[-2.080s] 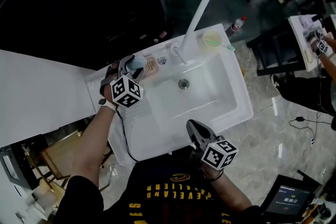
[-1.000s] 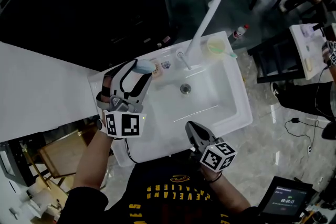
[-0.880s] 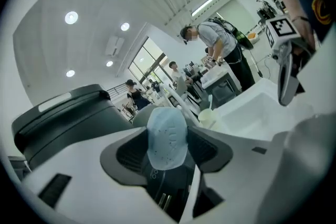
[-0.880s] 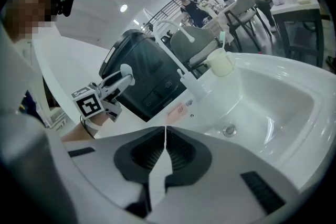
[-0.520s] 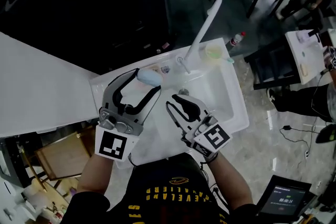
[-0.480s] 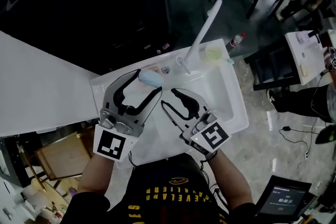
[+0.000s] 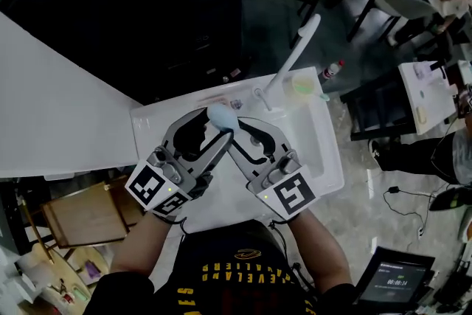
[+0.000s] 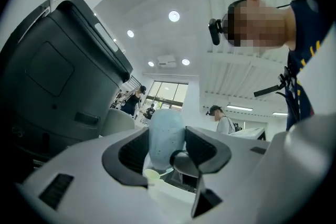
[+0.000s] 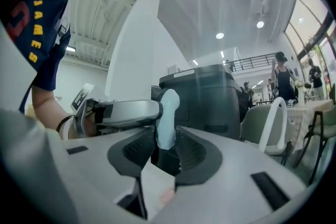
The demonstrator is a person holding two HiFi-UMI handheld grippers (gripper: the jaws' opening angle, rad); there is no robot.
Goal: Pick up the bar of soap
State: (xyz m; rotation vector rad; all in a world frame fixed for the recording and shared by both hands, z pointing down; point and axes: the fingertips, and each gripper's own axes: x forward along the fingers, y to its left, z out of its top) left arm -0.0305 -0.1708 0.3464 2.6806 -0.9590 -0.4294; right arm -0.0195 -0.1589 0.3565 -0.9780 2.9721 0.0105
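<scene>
right tool [image 7: 232,135] risen beside left tool [image 7: 219,123]; in its own view, jaws just opened round the left-clenched soap [image 9: 168,113]

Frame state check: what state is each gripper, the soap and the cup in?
left gripper, shut on the bar of soap.
bar of soap, held up above the sink.
right gripper, open, jaws have just been opening, bar of soap between them ungripped.
cup, upright on the sink rim.
</scene>
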